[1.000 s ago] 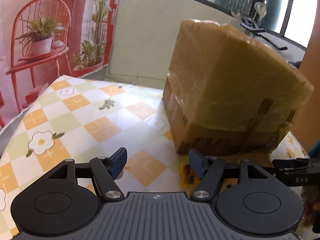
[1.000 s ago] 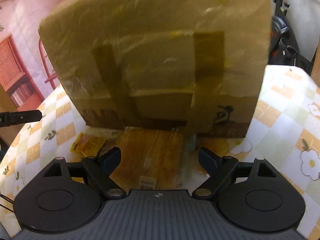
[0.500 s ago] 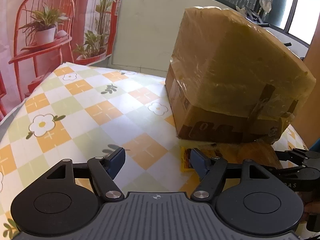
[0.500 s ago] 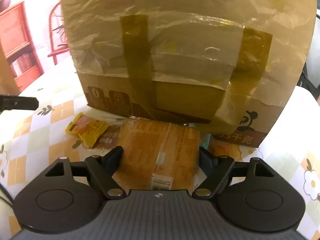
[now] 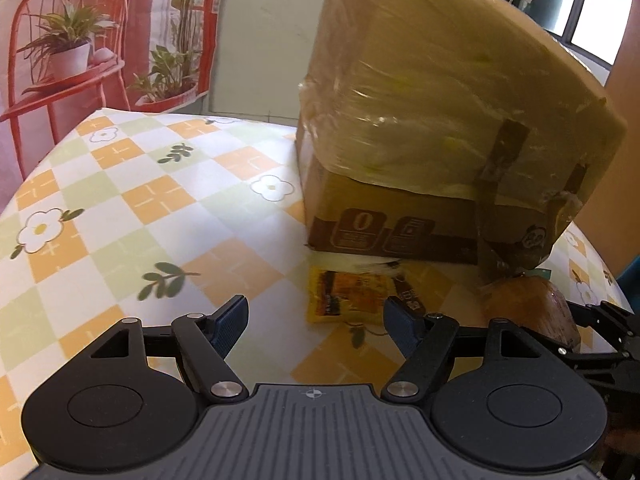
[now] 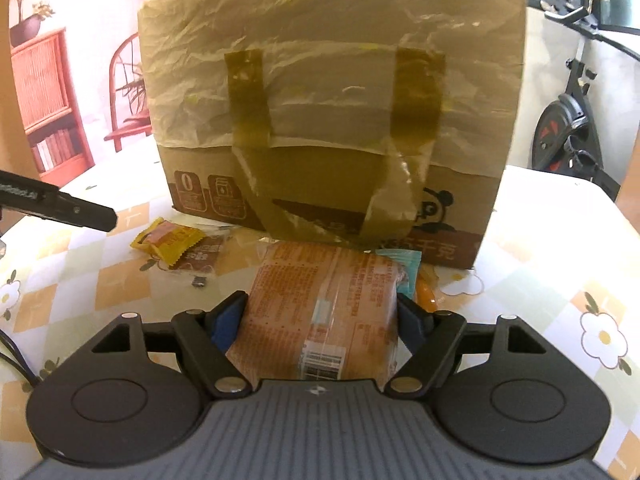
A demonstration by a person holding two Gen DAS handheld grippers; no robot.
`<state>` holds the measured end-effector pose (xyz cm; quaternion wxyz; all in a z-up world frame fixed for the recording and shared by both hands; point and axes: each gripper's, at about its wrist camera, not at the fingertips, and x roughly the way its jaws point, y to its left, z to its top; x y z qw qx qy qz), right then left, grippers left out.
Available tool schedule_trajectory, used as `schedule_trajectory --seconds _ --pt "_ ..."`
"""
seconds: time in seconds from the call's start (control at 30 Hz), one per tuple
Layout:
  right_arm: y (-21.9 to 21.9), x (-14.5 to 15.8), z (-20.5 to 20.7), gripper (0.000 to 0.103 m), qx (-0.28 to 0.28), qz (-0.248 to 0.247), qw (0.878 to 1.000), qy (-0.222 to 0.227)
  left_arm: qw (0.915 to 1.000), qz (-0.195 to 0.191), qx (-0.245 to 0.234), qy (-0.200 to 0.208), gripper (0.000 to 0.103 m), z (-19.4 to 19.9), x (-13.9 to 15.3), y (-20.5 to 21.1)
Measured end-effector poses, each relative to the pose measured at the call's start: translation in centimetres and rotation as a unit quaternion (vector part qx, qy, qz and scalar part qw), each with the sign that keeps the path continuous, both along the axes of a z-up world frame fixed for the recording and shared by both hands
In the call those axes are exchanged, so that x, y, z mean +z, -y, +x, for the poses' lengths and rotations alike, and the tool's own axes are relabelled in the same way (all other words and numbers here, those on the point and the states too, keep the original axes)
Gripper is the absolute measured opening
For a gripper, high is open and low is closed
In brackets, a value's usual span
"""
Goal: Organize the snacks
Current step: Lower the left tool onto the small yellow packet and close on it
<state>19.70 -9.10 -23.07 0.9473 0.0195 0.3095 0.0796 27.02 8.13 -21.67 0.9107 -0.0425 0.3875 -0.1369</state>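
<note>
> Looking for where the big snack pack [image 6: 320, 312] sat?

Between my right fingers [image 6: 226, 314], pads touching it, on the tabletop [image 6: 540, 264] before the box [image 6: 332, 92]. Left gripper [image 5: 316, 316] gaped empty.

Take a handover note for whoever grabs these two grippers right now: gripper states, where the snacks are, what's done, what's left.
Left hand-held gripper: open, empty, aimed at the small yellow-orange snack sachet lying on the checked floral tablecloth.
Right hand-held gripper: straddling the large orange plastic-wrapped snack pack; whether the pads press it cannot be told.
A light-blue packet peeks out behind that pack, with an orange item beside it.
All snacks lie in front of the plastic-covered taped cardboard box.
Done: nothing visibly sorted.
Left: grasp and organize every snack.
</note>
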Motion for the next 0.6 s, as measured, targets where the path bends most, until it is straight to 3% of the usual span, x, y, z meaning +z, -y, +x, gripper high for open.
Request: schedule_trajectory --seconds 0.17,0.6 --pt "0.4 -0.5 -0.6 0.078 0.0 0.008 1.0 0.02 0.9999 0.007 0.006 -0.007 0.077 0.7 -0.8 1.3" --pt "0.8 -0.8 -0.4 0.078 0.007 0.019 1.0 0.022 0.9995 0.022 0.023 -0.006 0.077 3.0 -2.2 3.6"
